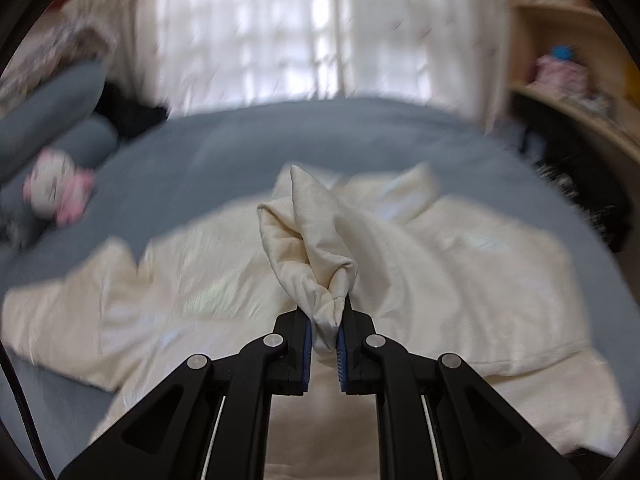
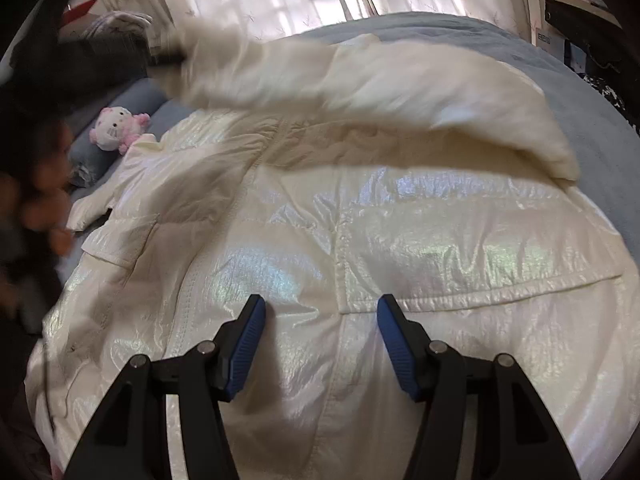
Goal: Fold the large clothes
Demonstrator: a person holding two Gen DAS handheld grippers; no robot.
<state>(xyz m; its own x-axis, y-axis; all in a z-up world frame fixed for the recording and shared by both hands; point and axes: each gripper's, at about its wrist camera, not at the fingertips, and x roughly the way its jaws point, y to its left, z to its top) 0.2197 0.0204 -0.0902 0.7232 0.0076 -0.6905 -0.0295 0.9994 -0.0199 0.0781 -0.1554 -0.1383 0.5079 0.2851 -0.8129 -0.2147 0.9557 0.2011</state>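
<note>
The left tool (image 1: pixel 325 330) was clamped on a bunched fold of the cream jacket (image 1: pixel 460 264), raised above the rest. The jacket lay spread across the blue bed (image 1: pixel 224 148). The right tool (image 2: pixel 321 320) hovered over the jacket with jaws spread, gripping nothing.

Both wrist views face window, sharing bed (image 1: pixel 168 184), right nearer

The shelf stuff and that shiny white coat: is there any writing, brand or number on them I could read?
None can be read.
Box by the shelves, right wrist view: a printed label, too small and blurred.
White coat: no visible print or tag.
Plush toy: no text.
</note>
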